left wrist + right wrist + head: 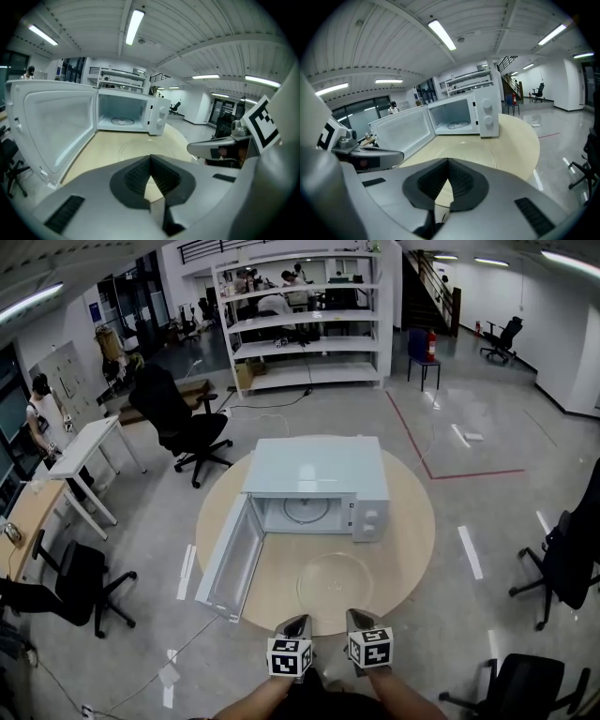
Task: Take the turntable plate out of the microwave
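Both ridged jaw pairs are pressed together with nothing between: left gripper (pixel 296 622), right gripper (pixel 359 617). Clear round glass turntable plate (pixel 335 580) lies flat on the pale round wooden table (pixel 412 521), before the boxy white microwave (pixel 319 468), door (pixel 230 557) swung open

- Bright, even indoor light from long ceiling tubes (pixel 135 26) high above the microwave (pixel 314 486).
- Soft, faint shadows only, close around the microwave on the pale round table (pixel 403 540).
- White glare streaks on the glossy floor (pixel 487 512) to the right of and behind the microwave.
- Barely visible in front of the microwave: clear turntable plate (pixel 335 582), marked by thin rim glints alone.
- Strong fisheye bending in every view, with ceiling lines curved above the microwave and dark rounded corners in both gripper views.
- Sharp at the microwave, softer far behind it.
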Tool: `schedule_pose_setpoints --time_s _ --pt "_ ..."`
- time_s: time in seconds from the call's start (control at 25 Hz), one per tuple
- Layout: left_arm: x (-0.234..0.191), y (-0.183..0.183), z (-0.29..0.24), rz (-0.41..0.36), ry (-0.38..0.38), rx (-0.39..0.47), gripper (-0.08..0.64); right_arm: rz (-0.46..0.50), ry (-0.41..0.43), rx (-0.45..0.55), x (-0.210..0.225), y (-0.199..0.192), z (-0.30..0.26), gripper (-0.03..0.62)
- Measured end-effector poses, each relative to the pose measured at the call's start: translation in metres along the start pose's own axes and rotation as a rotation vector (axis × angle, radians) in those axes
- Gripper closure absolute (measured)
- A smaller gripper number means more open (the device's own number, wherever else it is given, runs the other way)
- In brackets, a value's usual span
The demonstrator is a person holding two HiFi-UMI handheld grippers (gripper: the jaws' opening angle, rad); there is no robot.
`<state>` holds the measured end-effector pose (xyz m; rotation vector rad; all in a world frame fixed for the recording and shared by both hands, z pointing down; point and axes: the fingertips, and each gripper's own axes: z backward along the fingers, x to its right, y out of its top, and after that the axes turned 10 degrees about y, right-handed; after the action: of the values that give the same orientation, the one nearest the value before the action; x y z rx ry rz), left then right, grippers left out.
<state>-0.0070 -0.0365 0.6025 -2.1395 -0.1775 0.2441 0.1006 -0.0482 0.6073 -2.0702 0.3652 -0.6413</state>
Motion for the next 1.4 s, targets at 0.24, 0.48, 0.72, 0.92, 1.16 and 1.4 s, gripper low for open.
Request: schedule_pose_setpoints --time_s 0.24,0.48,0.72,0.92,1.16,1.4 --pt "0.002 0.013 0.036 -0.006 0.009 0.079 0.514 0.067 0.009 0.089 -0.024 0.024 0.024 0.575" --pt "0.005 0.024 0.066 0.002 0.004 0.127 0.514 0.115 0.013 0.154 -0.045 0.039 0.05 0.575" --pt "0.005 0.025 0.087 -0.019 -0.017 0.151 0.514 0.143 -0.015 0.18 -0.069 0.04 0.07 0.575" --pt "0.003 0.025 0.12 -0.068 -0.038 0.19 0.514 0.135 -0.054 0.224 -0.091 0.037 0.093 0.575" --pt "-0.023 0.005 0.187 -0.077 -0.054 0.208 0.514 0.138 -0.085 0.253 -0.154 0.022 0.117 0.575" --pt "-0.043 -0.028 0.251 -0.069 -0.082 0.232 0.514 0.139 -0.1 0.253 -0.219 -0.013 0.144 0.575"
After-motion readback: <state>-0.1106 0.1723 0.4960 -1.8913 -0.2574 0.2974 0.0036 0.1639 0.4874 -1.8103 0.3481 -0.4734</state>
